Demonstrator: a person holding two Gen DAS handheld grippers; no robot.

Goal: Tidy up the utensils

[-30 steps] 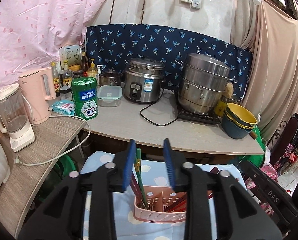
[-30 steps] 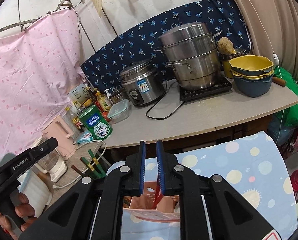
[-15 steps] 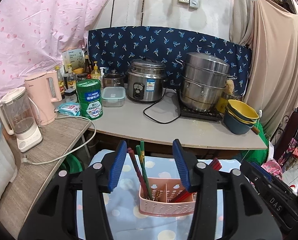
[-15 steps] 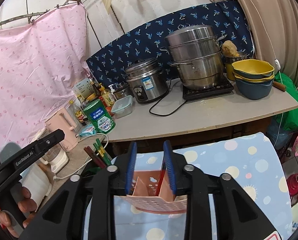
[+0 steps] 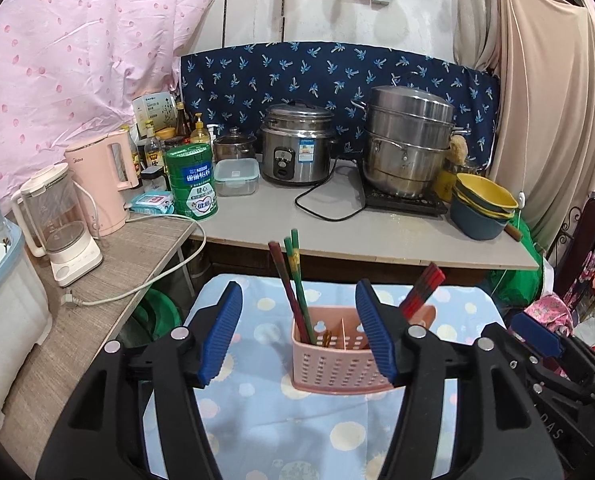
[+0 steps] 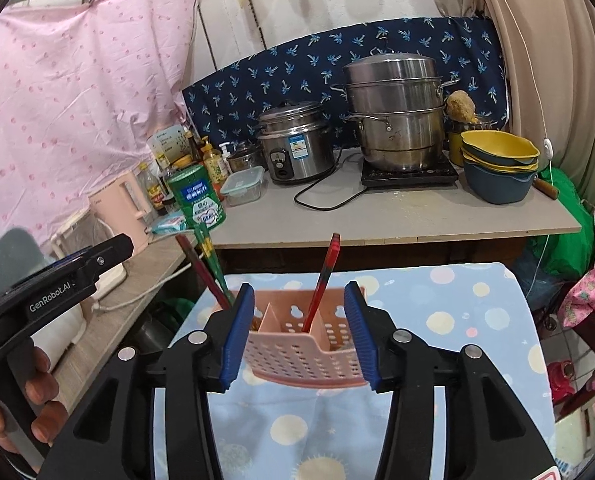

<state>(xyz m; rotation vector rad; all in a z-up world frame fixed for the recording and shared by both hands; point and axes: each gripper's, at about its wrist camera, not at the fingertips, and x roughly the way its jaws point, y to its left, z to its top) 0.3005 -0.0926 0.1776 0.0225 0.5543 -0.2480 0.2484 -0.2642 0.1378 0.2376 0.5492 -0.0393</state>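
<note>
A pink perforated utensil holder (image 5: 331, 354) stands on the blue dotted cloth (image 5: 257, 420); it also shows in the right wrist view (image 6: 297, 346). Green and dark red chopsticks (image 5: 291, 276) lean in its left compartment. Red chopsticks (image 5: 421, 290) lean in the right one, also seen in the right wrist view (image 6: 324, 276). My left gripper (image 5: 299, 334) is open and empty, held back from the holder. My right gripper (image 6: 299, 334) is open and empty, its jaws framing the holder without touching.
Behind the cloth-covered table runs a counter (image 5: 377, 232) with a rice cooker (image 5: 297, 148), a steel steamer pot (image 5: 409, 140), stacked bowls (image 5: 483, 208), a green tin (image 5: 193, 180), a kettle (image 5: 101, 184) and a blender (image 5: 57, 220).
Both grippers have opened wide and drawn back from the holder. The chopsticks they held now stand in the holder's compartments.
</note>
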